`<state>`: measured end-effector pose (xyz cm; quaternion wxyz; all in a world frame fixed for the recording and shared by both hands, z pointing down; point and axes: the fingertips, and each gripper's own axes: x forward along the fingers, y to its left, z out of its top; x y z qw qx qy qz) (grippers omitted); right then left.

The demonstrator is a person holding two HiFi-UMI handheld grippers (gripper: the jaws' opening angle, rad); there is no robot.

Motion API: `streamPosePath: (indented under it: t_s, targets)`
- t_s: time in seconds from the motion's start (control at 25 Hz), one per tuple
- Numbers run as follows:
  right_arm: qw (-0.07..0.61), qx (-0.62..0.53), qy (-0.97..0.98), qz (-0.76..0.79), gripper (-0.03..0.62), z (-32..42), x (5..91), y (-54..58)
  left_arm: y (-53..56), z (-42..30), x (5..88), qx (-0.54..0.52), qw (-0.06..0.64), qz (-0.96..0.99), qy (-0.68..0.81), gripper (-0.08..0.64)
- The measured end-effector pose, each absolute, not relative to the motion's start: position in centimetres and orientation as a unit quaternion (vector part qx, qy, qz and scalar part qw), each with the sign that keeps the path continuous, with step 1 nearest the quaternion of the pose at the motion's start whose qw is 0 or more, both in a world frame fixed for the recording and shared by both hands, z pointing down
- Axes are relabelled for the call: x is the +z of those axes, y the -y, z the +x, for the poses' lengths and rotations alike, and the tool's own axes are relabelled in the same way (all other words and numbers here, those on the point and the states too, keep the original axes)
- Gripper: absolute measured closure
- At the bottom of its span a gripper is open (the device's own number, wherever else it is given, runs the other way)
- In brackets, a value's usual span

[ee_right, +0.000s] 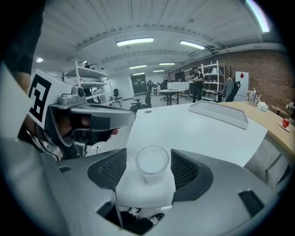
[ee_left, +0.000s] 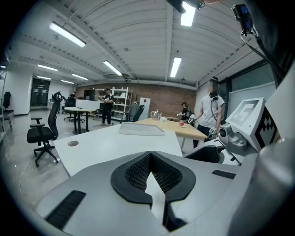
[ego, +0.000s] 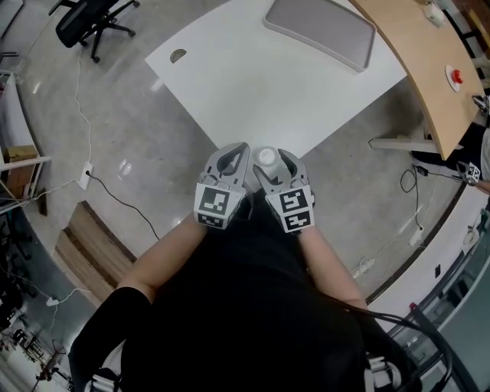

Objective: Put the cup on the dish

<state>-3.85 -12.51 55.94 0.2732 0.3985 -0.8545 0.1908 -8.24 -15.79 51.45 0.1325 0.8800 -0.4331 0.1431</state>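
Cup (ego: 266, 157): translucent, upright on the near corner of the white table (ego: 253, 76).

Right gripper (ee_right: 149, 156): at the table's near corner. Its jaws are spread wide on either side of the cup and the pads stand clear of its wall, so the cup is released.

Left gripper (ee_left: 150, 156): at the same corner of the table, just beside the right gripper. Its jaws are clenched tip to tip with nothing between them.

Dish (ego: 321, 29): a grey rectangular tray at the table's far end, well apart from the cup.

Wooden desk (ego: 417, 61): along the table's right side.

Office chair (ego: 88, 19): black, on the floor beyond the table's far left corner.
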Motion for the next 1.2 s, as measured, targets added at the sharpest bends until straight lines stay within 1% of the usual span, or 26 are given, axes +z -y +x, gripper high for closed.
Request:
streamPosePath:
  t_s: [0.24,0.68,0.96,1.2]
  targets:
    - [0.290,0.206,0.842,0.405,0.344,-3.5,59.0,13.2,17.0,-7.4,53.9,0.168,0.134,0.876,0.431,0.554]
    - [0.272,0.201,0.843,0.418,0.341,-4.2,62.1,15.5,17.4,-7.7,56.6,0.192,0.144,0.870,0.430,0.554]
    - [0.262,0.173,0.847,0.429,0.342,-4.9,61.6,15.2,16.1,-8.1,57.2,0.194,0.149,0.871,0.426,0.554]
    - [0.279,0.163,0.833,0.448,0.342,-4.7,61.6,15.5,15.7,-8.7,56.6,0.190,0.147,0.873,0.425,0.554]
